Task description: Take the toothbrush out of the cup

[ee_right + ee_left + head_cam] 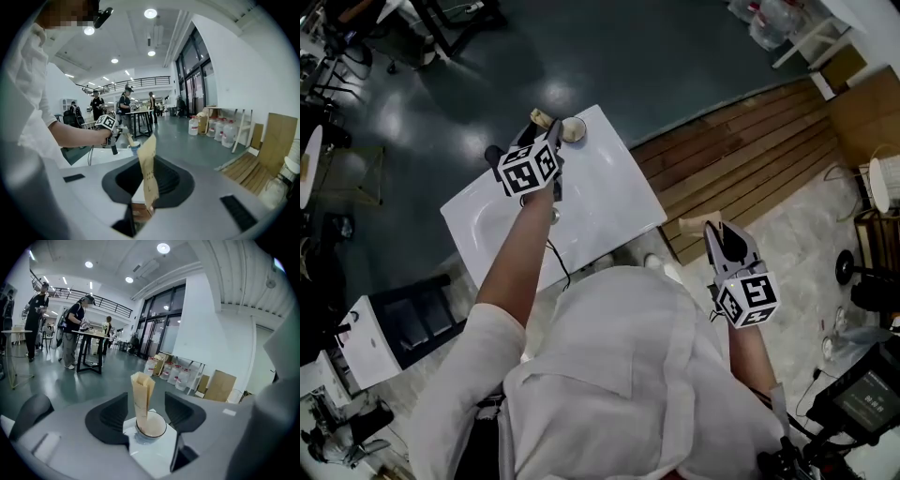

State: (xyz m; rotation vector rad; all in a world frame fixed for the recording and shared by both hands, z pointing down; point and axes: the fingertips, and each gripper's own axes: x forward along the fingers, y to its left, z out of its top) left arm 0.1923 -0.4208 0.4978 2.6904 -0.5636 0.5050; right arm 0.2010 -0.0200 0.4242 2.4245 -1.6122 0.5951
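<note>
A small white cup (pixel 151 428) stands on the far corner of a white basin top (pixel 614 202). A toothbrush in a tan paper sleeve (pixel 142 397) stands upright in it. My left gripper (pixel 145 404) is open; its jaws flank the cup and sleeve without touching them. In the head view the cup (pixel 573 128) sits just past the left gripper (pixel 553 136). My right gripper (pixel 720 239) hangs off the table's right side, shut on a second tan paper-sleeved toothbrush (pixel 148 173) that sticks up from its jaws (pixel 147 190).
A black cable (pixel 559 261) trails across the basin top. Wooden planks (pixel 750 159) lie on the floor to the right, and a white cabinet (pixel 366 342) stands at the left. Far off, people stand at a dark table (pixel 89 345).
</note>
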